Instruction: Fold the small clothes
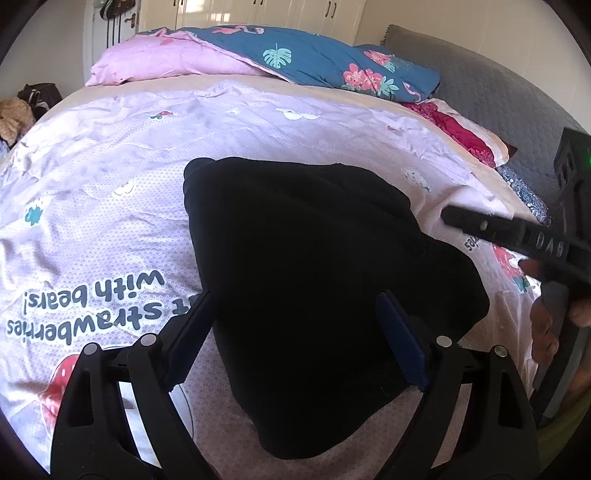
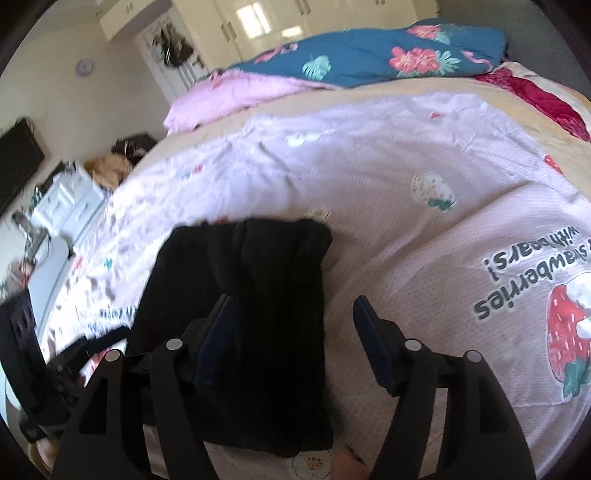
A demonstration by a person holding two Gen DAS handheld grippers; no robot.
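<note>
Both claws, left (image 1: 295,332) and right (image 2: 291,332), gape wide above the black garment (image 1: 314,266), gripping nothing.

Pink strawberry sheet (image 1: 110,177) spread over the bed, teal floral quilt (image 1: 317,55) bunched beyond it beside a pink pillow (image 1: 166,59), white wardrobe (image 1: 258,11) behind, white drawers (image 2: 70,203) left.

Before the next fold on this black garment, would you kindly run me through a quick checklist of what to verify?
1. Left gripper open: ok, jaws apart over the black garment.
2. Right gripper open: ok, holding nothing.
3. Garment lying on the bedspread, not hanging off: ok.
4. Garment flat and smooth: cannot tell, too dark for creases.
5. Grippers apart from each other: ok in the left view.
6. Near edge pinched: not ok, no cloth gripped yet.
</note>
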